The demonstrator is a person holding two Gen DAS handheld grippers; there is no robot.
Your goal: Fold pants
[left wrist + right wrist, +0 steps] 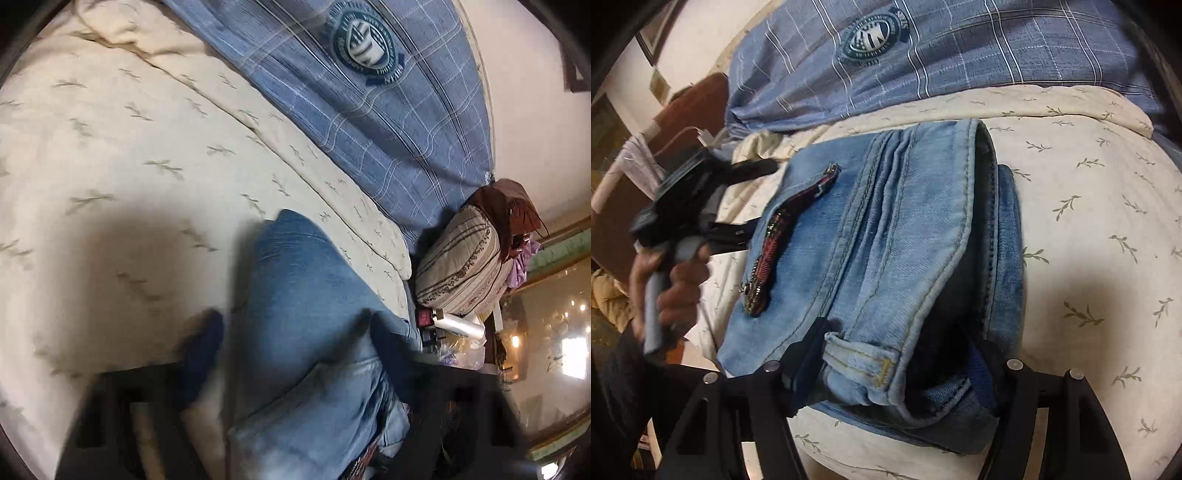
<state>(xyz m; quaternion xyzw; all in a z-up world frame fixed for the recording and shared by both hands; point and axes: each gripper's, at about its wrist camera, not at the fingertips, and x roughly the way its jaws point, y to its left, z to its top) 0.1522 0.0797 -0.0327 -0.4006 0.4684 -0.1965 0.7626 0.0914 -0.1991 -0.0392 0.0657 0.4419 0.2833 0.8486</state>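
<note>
Basically folded jeans on bed, both tongs around them

Folded light-blue denim pants [886, 240] lie as a compact bundle on cream bedspread with small olive leaf sprigs [1108, 206]; waistband, belt loop and a red beaded strip on the pocket face up in the right wrist view; darker inner denim shows at the open fold edge on the right side of the bundle. Right gripper [897, 365] has dark-blue fingertips [805, 354] spread either side of the near end of the bundle, denim between them; whether the pads actually press the cloth I cannot tell. Left gripper [295, 354] also spread, blurred blue fingertips [203, 347] apart with the denim fold running up between them; contact unclear there too. In the right wrist view the left gripper sits at the far left edge of the bundle, held by a bare hand [679, 280] on its grey handle. Blue plaid blanket with a round crest patch [923, 55] lies beyond the bedspread; striped beige pillow [461, 266] sits past the bedspread's end, a brown bag on top of it.
</note>
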